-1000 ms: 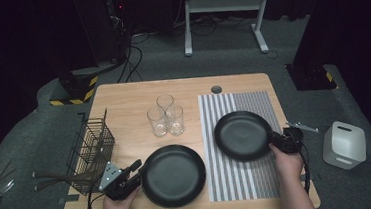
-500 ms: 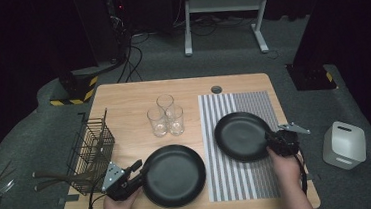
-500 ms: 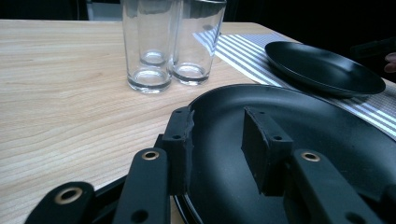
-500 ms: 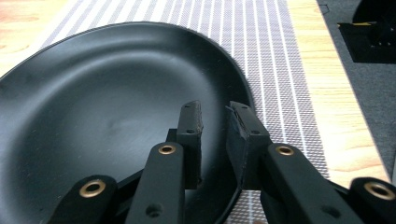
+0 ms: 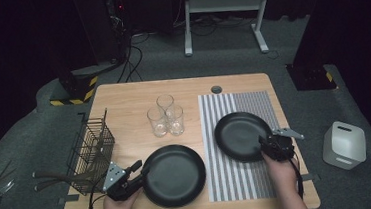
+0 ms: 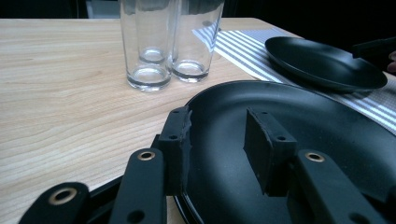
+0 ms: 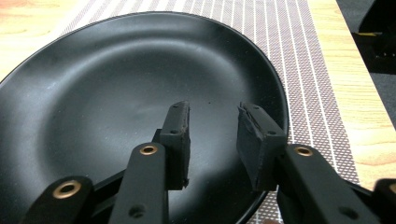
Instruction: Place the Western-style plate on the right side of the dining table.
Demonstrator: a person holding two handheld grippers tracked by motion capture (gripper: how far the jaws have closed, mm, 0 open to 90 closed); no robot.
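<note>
Both grippers just opened, jaws apart, gripping nothing: left gripper (image 5: 137,169) straddling left rim of near plate (image 5: 175,175) on bare bench (image 5: 122,97), right gripper (image 5: 265,146) over right rim of far plate (image 5: 241,135) on striped mat (image 5: 239,180). Plates apart, narrow gap btwn. Glasses (image 5: 166,117) just behind near plate, wire basket (image 5: 91,149) left of left gripper; open room toward bench front edge.

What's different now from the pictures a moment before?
The right hand-held gripper has just been opening its jaws, letting go of the plate on the striped mat. The left hand-held gripper has been opening too, its jaws astride the rim of the plate on the wood. Both plates and the glasses stayed put.
</note>
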